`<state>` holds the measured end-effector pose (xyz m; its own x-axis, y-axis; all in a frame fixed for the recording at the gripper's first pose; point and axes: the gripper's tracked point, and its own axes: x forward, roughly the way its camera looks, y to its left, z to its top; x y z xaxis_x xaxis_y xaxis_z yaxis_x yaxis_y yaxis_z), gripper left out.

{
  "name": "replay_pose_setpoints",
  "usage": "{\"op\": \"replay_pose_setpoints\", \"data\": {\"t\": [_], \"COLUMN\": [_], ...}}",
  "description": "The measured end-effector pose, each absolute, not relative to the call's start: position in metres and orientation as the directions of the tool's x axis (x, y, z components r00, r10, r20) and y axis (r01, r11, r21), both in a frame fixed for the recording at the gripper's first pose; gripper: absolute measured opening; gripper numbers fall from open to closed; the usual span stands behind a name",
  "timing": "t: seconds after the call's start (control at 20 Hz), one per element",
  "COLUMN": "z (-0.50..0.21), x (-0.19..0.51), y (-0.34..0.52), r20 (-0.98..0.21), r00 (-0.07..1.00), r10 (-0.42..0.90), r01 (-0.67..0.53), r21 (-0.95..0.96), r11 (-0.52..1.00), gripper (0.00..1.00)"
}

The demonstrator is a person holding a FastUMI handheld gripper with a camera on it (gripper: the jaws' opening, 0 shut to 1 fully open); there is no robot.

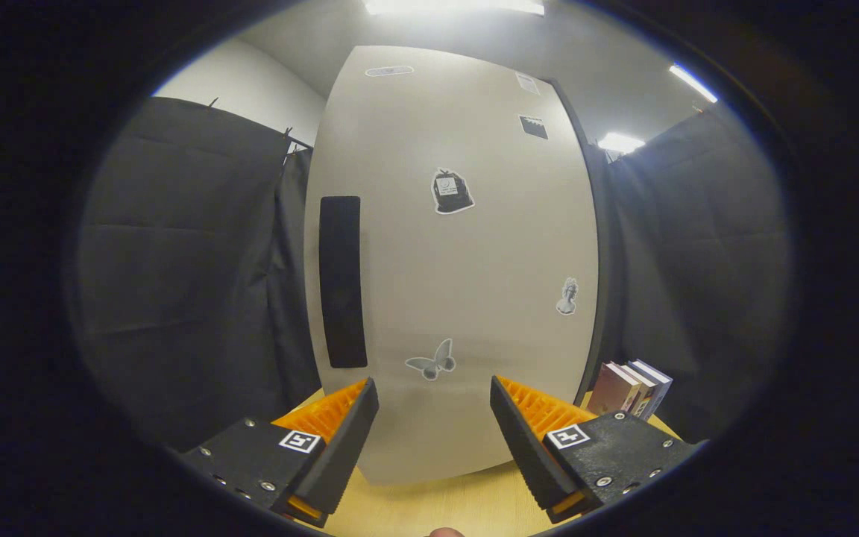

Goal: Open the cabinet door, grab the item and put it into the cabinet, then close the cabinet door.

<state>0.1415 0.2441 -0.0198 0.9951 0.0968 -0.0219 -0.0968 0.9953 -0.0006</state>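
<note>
Fingers [340, 440] of the gripper [435, 436] sit nearest, spread wide apart with nothing between them, hovering over the wooden table [444, 507].

Going from nine o'clock round to three: black curtain [176, 261] hangs at nine. Just ahead of the fingers, at twelve, stands the pale cabinet door [467, 246], fully closed as far as I can see. Its dark vertical handle [342, 281] runs along the door's left side, at about eleven o'clock from the gripper and a little beyond the left finger. Stickers dot the panel, a butterfly [432, 361] just past the fingertips. At two o'clock, beside the cabinet's right edge, a few books [631, 388] stand on the table; these look to be the item.

By my judgement nothing is done yet: door shut, books untouched. Opening the door, carrying a book inside and closing up all remain. Reaching the handle seems the first step.
</note>
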Motion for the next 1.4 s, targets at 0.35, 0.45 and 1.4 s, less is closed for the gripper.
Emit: {"op": "replay_pose_setpoints", "data": {"t": [0.35, 0.45, 1.4], "z": [-0.016, -0.012, -0.023], "x": [0.131, 0.130, 0.126], "y": [0.257, 0.268, 0.261], "r20": [0.017, 0.035, -0.020], "r00": [0.994, 0.991, 0.992], "r10": [0.107, 0.125, 0.125], "r01": [-0.105, -0.122, -0.126], "r21": [-0.095, -0.081, -0.021], "r11": [0.990, 0.989, 0.992], "gripper": [0.94, 0.94, 0.94]}}
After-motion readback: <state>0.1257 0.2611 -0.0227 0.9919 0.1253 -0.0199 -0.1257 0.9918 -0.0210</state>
